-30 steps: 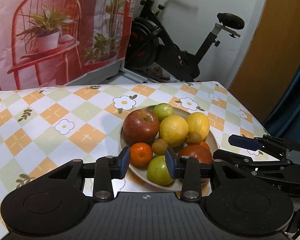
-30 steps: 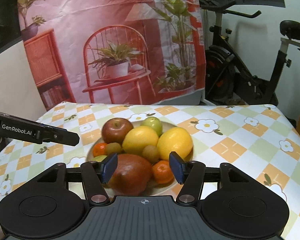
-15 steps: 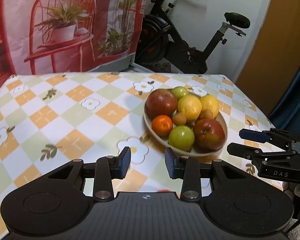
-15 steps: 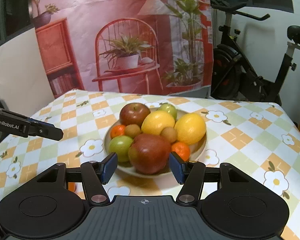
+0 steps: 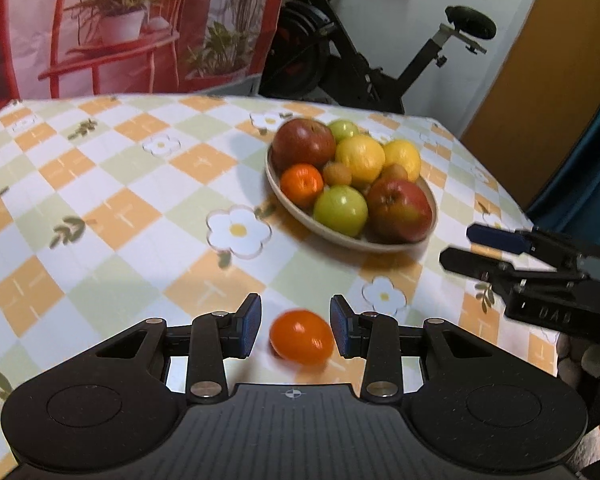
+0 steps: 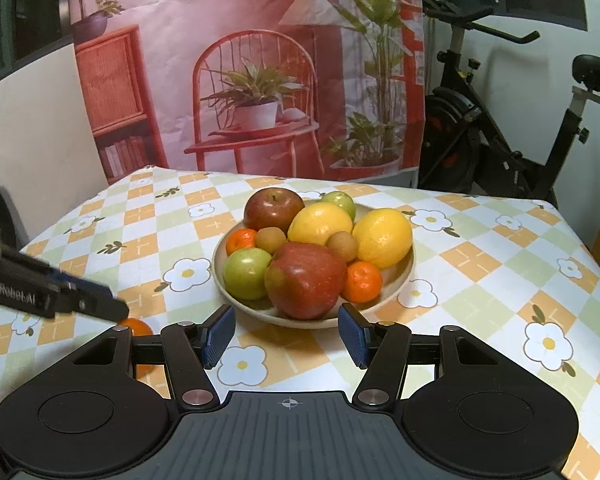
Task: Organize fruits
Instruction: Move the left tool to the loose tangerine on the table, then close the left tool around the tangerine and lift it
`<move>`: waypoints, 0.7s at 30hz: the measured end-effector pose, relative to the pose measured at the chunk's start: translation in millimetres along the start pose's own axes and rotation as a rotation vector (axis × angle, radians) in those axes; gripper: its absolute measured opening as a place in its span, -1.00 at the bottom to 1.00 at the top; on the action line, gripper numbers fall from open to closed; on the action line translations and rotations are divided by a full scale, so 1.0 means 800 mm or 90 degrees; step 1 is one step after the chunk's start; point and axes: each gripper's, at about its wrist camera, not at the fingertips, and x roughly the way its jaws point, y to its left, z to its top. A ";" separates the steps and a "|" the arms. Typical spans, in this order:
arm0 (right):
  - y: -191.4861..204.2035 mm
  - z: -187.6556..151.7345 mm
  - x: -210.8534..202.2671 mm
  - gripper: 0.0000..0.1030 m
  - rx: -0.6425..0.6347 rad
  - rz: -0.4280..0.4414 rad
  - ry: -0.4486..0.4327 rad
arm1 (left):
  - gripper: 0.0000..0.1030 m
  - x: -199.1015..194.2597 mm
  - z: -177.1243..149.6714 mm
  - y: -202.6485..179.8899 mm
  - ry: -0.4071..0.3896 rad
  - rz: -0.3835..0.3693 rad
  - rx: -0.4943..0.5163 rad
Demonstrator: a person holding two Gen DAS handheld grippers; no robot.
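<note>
Fruits: most sit piled in a bowl (image 6: 400,284) near the middle of the table (image 6: 500,264), a little toward its far edge; one tangerine (image 5: 302,337) lies alone on the cloth near the front-left corner.
Bowl contents: two red apples (image 6: 306,280), two lemons (image 6: 384,237), two green apples (image 6: 247,268), two small oranges (image 6: 362,281) and two brown kiwis (image 6: 342,246), all touching one another.
Loose tangerine: on the table, well apart from the bowl; in the left wrist view it lies between the blue pads, nearer the right-hand one, with a clear gap to the left-hand one.
Left gripper (image 5: 296,330): tilted steeply down toward the cloth, jaws spread a little wider than the tangerine; whether the nearer pad touches the fruit cannot be told, the fruit being slightly blurred.
Right gripper (image 6: 286,336): angled down and pointed at the near rim of the bowl, jaws spread with nothing between them, only bare cloth below.
Relation of the two: in the right wrist view the left gripper's finger reaches in from the left edge just over the tangerine; in the left wrist view the right gripper hangs at the table's right edge, beside the bowl.
Table: covered with a checked flower cloth.
Behind the table: a printed backdrop (image 6: 240,60) and an exercise bike (image 6: 500,120).
</note>
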 end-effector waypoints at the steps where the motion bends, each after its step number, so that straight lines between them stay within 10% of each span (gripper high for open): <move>1: -0.001 0.000 0.000 0.05 0.002 0.000 0.000 | -0.23 0.003 -0.003 0.000 0.006 -0.002 -0.004; 21: -0.002 -0.006 0.006 0.03 0.005 0.013 0.005 | -0.24 0.019 -0.008 -0.007 0.017 -0.004 0.002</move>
